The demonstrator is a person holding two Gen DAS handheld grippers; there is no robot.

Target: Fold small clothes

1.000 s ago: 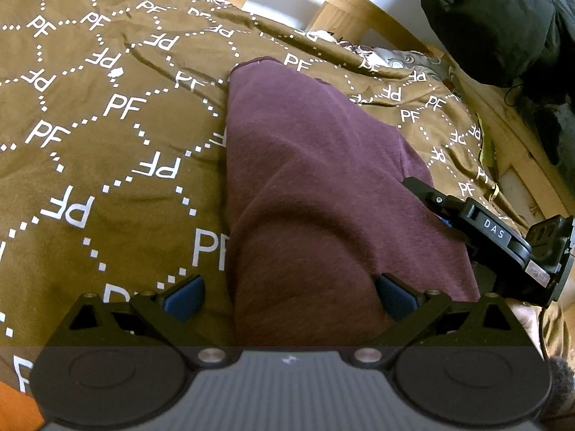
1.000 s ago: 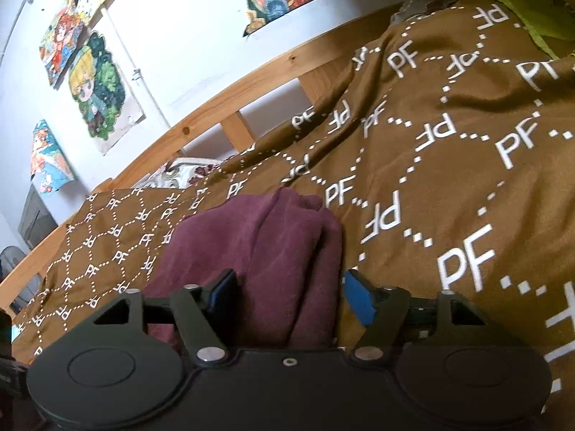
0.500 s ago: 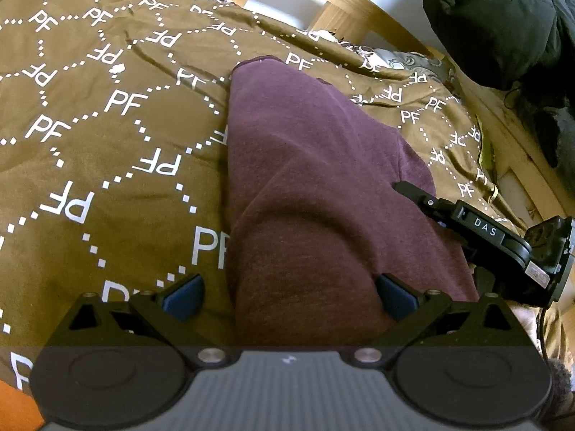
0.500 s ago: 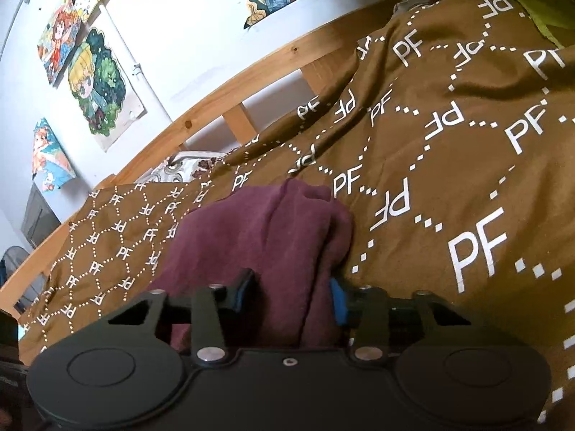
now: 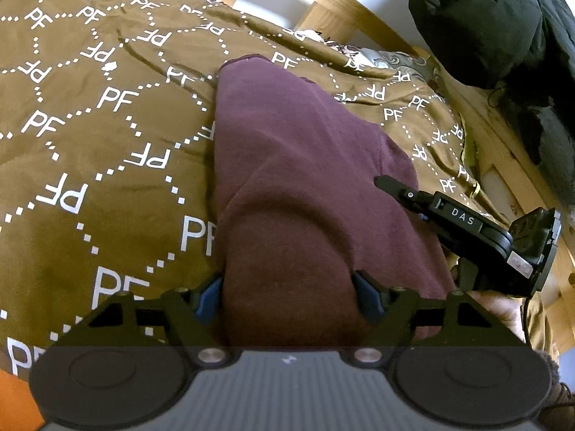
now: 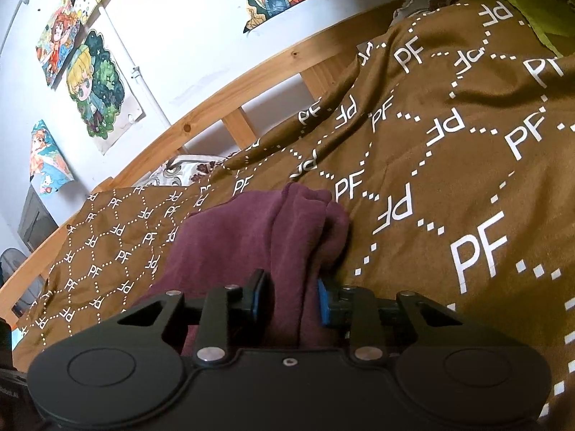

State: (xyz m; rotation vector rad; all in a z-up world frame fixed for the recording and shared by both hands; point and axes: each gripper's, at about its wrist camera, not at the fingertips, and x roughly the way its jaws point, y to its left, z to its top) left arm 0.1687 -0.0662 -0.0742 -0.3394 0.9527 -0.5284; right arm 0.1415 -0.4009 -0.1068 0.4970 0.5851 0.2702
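Observation:
A maroon garment [image 5: 298, 165] lies lengthwise on a brown "PF" blanket [image 5: 90, 151]. My left gripper [image 5: 287, 296] straddles its near end, with the blue pads touching the cloth on both sides. My right gripper [image 6: 291, 301] is shut on a bunched fold of the same garment [image 6: 258, 230] at its right edge. The right gripper also shows in the left wrist view [image 5: 463, 226], at the garment's right side.
A wooden bed frame [image 6: 215, 104] runs behind the blanket, under a white wall with posters [image 6: 97, 89]. A black jacket [image 5: 496, 25] hangs at the far right. An orange patch [image 5: 14, 402] shows at the lower left.
My right gripper has closed onto the garment's fold. My left gripper's fingers have narrowed in against the garment's near end. The garment has barely moved.

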